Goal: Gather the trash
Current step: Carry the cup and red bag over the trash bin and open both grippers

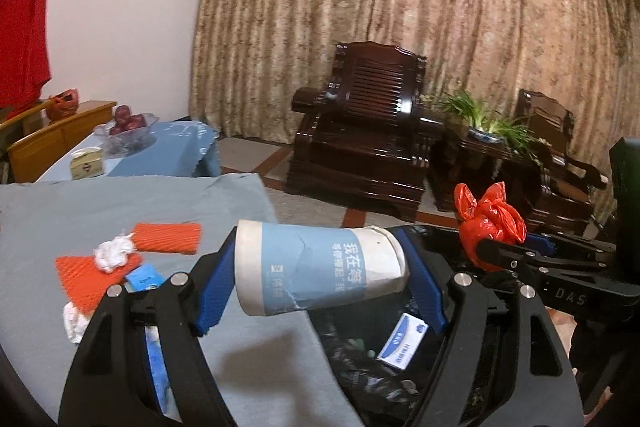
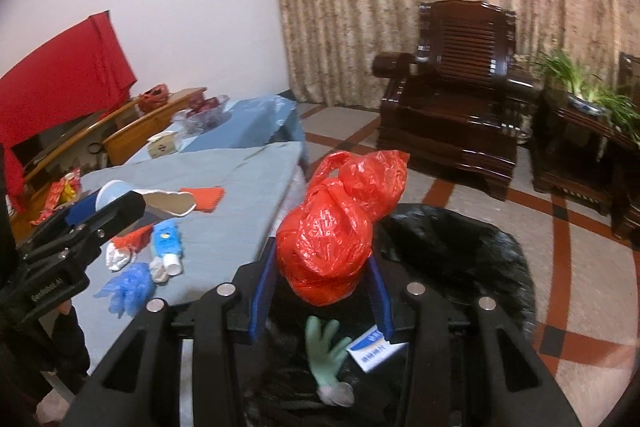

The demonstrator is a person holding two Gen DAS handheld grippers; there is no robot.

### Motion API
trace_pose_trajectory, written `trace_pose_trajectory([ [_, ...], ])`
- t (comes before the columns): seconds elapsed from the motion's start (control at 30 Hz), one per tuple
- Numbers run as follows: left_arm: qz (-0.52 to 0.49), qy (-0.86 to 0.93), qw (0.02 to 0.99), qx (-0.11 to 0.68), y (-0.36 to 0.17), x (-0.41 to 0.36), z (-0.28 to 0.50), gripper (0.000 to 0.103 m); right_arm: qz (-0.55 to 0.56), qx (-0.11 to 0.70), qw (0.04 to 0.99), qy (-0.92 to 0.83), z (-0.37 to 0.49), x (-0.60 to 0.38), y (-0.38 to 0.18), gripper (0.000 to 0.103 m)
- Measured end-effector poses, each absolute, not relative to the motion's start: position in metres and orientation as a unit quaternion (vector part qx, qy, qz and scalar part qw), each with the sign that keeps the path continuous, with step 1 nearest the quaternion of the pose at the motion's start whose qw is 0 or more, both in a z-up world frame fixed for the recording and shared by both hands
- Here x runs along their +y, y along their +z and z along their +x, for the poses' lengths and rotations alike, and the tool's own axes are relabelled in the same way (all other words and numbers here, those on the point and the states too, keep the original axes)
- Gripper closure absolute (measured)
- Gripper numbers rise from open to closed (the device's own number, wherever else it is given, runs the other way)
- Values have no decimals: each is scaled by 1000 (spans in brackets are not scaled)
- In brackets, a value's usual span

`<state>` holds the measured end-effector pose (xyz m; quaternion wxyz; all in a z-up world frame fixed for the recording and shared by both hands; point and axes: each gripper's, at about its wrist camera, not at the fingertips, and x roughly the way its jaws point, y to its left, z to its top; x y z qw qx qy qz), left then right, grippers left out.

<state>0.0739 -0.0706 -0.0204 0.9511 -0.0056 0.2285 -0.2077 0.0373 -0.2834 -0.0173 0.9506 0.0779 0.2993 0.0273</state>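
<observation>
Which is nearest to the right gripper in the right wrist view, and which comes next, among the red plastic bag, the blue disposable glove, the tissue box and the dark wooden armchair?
1. Red plastic bag: clamped in the right gripper, above the black trash bag.
2. Blue disposable glove: on the near table, to the left.
3. Tissue box: on the far table, left.
4. Dark wooden armchair: across the floor, right, by the curtain.

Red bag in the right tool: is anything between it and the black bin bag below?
Nothing visible blocks it. The red bag hangs in the right tool directly over the open black bin bag; below lie only a green glove and a small box already inside.
</observation>
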Motion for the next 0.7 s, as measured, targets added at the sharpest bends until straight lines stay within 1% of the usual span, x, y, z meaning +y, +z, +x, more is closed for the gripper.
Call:
trace_pose_trajectory([
  [0.4,23,-274,928,250,-48,-138,75,29,84,317,944,-33,18,-327,-40,61],
  [0.6,29,-285,922,261,-58,-157,81,29,99,325,939,-44,18,-342,-54,61],
  [0.7,29,-287,920,265,-61,-160,85,29,103,329,937,-48,17,-347,-58,59],
])
